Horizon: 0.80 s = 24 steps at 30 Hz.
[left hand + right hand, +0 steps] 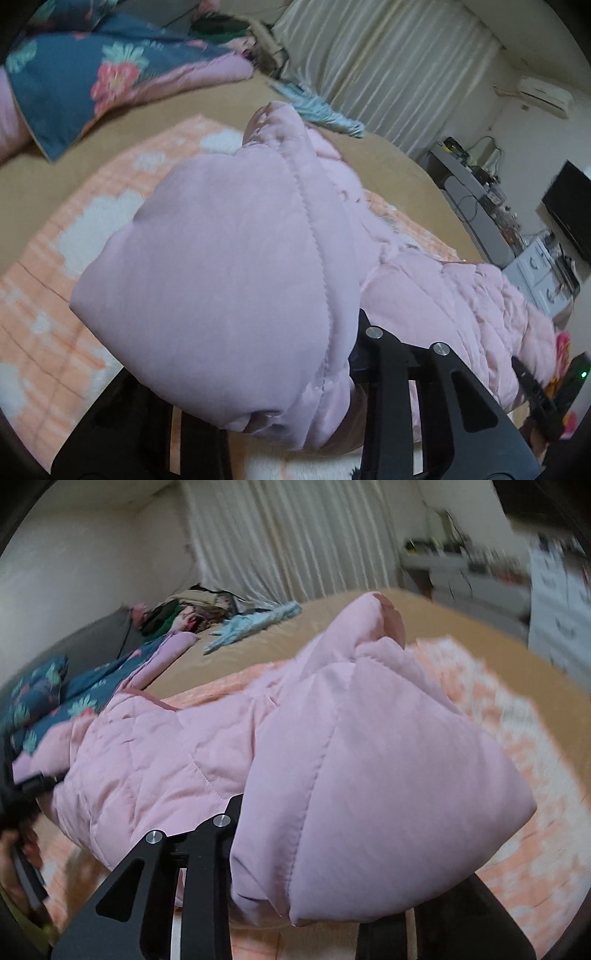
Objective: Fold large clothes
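Pink quilted puffer jacket (221, 258) lifted off the bed, bunched over both hand-held grippers.

Left hand-held gripper (343, 365): jaws narrowed, pinching a thick fold of the jacket; fingertips buried under the padded fabric, only the black finger arms show at the bottom of the left wrist view.

Right hand-held gripper (243, 849): same, jaws drawn close on a padded jacket edge (369, 775), tips hidden by cloth.

The rest of the jacket sags between the two grips and trails down toward an orange-and-white checked blanket (55, 258) spread on the tan bed sheet (44, 177). In the right wrist view the jacket body (147, 760) stretches left toward the other gripper; blurred.

A blue floral quilt (74, 74) with pink lining sits at the far side of the bed, apart from the jacket. A light blue cloth (255, 622) lies near the white curtain (288, 535). A clothes heap (195, 605) sits in the corner. Air conditioner (543, 94) on the wall, cluttered desk (480, 206) at right.
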Tool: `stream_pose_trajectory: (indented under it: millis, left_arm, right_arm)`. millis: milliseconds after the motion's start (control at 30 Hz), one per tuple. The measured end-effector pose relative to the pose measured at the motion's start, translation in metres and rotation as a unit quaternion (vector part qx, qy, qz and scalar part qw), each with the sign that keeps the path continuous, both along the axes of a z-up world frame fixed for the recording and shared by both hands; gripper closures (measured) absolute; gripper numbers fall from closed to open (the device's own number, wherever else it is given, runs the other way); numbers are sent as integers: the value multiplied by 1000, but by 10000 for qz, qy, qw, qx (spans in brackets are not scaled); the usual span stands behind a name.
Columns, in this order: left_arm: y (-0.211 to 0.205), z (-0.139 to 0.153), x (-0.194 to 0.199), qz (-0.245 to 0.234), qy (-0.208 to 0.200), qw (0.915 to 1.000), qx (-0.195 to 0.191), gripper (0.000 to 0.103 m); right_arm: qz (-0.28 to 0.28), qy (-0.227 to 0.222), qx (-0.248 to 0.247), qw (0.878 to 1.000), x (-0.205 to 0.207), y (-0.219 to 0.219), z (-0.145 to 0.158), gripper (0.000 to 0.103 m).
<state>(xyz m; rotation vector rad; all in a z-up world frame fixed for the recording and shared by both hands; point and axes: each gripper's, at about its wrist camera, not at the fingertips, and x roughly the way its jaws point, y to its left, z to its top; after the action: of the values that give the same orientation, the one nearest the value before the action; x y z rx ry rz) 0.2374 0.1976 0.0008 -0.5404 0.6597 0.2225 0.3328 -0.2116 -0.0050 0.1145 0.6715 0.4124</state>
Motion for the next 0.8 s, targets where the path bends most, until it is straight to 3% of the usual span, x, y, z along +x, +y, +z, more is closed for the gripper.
stream_pose_trajectory:
  millis: [200,367,800]
  left_arm:
    - [-8,18,-19,-120,-46,9996,262,79]
    - [-9,20,-43,-178,-8,9992,348,79]
    - [-16,8,-94,-389,165,9977,528,78]
  right_arm:
    - [188,-341,-335,9987,-40,3,24,76]
    - [182,-395,-534,9976,-67,1,24,76]
    - [27,-89,-404,9991,-132,-29,3,76]
